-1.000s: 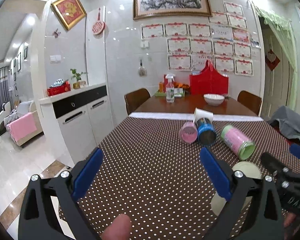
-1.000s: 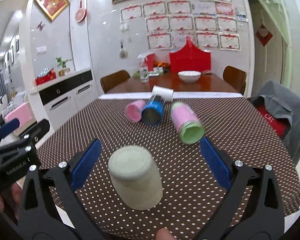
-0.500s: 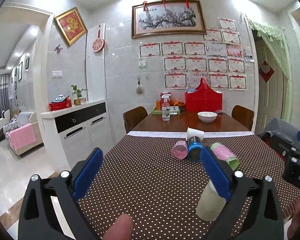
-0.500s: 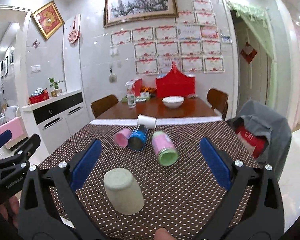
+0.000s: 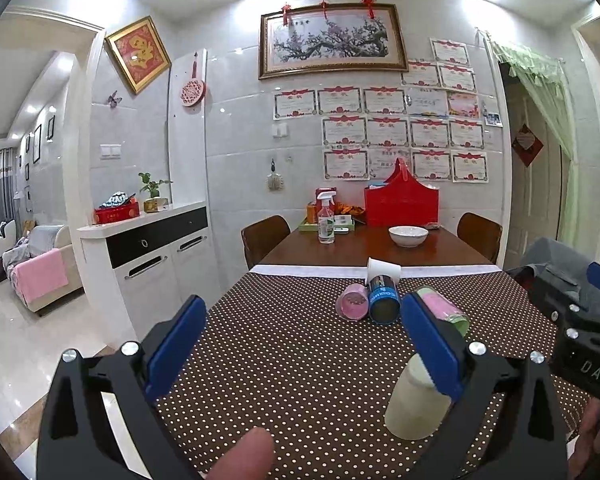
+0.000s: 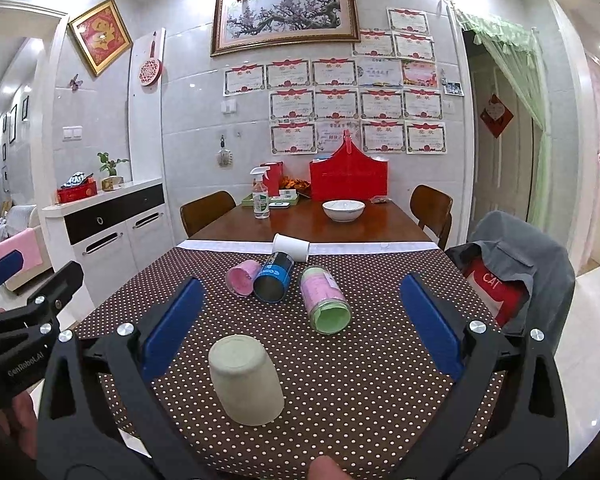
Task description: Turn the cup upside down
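A cream cup [image 6: 246,380] stands upside down, base up, on the brown dotted tablecloth [image 6: 360,380] near the front edge. It also shows in the left wrist view [image 5: 414,404], partly behind my left gripper's right finger [image 5: 432,350]. My right gripper [image 6: 300,326] is open and empty, above and behind the cup, with the cup low between its fingers. My left gripper [image 5: 302,344] is open and empty, to the left of the cup.
Several cups lie on their sides mid-table: pink [image 6: 242,276], blue [image 6: 274,282], green-pink [image 6: 326,298] and white paper [image 6: 291,246]. Further back stand a white bowl [image 6: 343,210], a spray bottle [image 6: 260,196] and a red bag [image 6: 348,176]. A grey-draped chair [image 6: 516,264] is right.
Both grippers have pulled back and risen from the table. The cream cup stays upside down in place and looks smaller and farther away in the right wrist view.
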`<state>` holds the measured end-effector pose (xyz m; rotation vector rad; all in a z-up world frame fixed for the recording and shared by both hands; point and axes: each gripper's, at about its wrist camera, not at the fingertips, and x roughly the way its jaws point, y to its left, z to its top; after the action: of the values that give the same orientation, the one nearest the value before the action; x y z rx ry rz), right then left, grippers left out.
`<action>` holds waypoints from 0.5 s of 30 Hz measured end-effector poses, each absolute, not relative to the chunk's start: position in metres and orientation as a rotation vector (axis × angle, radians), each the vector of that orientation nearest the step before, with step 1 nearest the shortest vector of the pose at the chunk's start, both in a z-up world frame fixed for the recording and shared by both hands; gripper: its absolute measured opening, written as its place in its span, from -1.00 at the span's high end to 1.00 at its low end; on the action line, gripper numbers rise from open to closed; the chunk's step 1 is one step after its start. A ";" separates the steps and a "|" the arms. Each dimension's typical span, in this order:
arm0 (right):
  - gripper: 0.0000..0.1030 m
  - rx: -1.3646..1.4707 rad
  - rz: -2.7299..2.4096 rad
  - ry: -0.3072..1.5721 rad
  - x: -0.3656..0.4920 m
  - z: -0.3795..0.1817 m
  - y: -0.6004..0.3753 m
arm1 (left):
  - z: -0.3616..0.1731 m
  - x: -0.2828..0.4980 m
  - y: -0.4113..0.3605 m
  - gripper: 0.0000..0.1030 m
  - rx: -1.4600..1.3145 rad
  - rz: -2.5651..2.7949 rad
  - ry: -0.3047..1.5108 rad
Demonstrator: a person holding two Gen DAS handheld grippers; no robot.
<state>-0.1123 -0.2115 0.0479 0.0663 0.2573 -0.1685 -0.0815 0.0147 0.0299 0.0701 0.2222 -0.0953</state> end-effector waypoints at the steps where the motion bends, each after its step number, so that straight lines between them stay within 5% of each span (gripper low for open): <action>1: -0.88 0.068 -0.168 0.257 -0.112 0.048 -0.211 | 0.030 -0.081 0.015 -0.87 0.069 -0.095 0.223; 15: -0.88 0.063 -0.172 0.246 -0.114 0.049 -0.207 | 0.027 -0.082 0.014 -0.87 0.069 -0.102 0.228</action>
<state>-0.1141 -0.2066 0.0488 0.0627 0.2463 -0.1716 -0.0822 0.0141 0.0267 0.0685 0.2279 -0.1020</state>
